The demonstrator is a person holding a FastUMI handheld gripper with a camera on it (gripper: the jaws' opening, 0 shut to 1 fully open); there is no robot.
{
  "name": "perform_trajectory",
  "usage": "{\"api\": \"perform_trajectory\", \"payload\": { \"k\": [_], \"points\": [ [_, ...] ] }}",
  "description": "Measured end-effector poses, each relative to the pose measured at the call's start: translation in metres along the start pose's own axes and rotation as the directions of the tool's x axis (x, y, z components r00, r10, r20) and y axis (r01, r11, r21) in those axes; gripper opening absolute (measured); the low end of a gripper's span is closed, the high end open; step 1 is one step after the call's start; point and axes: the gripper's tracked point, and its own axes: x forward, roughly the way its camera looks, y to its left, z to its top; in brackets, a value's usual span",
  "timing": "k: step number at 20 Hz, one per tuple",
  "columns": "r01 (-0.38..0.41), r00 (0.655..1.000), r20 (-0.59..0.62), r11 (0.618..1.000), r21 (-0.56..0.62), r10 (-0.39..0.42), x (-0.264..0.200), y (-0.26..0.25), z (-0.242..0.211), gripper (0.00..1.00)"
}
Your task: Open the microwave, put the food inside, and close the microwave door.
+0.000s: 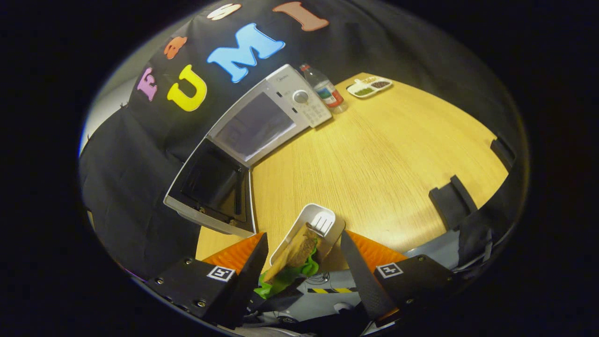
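One white tray (pixel 309 229) of food (pixel 295 255) sits gripped between your fingers (pixel 355 267), raised off the worktop (pixel 374 154) for carrying. Beyond it the microwave (pixel 262 121) waits with its door (pixel 210 187) swung open, so you can load directly.

The camera rides on the gripper (pixel 303 262), high and tilted over the bench (pixel 374 154) — it looks forward along both fingers, the microwave (pixel 252 135) well beyond them against the booth's wall.
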Motion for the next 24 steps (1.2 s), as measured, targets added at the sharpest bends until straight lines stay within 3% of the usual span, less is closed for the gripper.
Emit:
{"api": "perform_trajectory", "payload": {
  "k": [5,8,10,12,17,24],
  "points": [
    [-0.028,0.990,-0.135,0.986,0.166,0.051,0.008,0.005,-0.034,0.93],
    [-0.046,0.987,-0.137,0.972,0.232,0.079,0.013,0.015,-0.036,0.59],
    [-0.033,0.987,-0.146,0.975,0.220,0.067,0.012,0.012,-0.039,0.52],
    [-0.029,0.989,-0.136,0.975,0.221,0.060,0.006,0.011,-0.034,0.36],
    [-0.032,0.990,-0.127,0.980,0.198,0.058,-0.004,0.019,-0.022,0.36],
    [-0.113,0.991,-0.045,0.969,0.218,0.126,-0.020,0.046,0.020,0.36]
  ]
}}
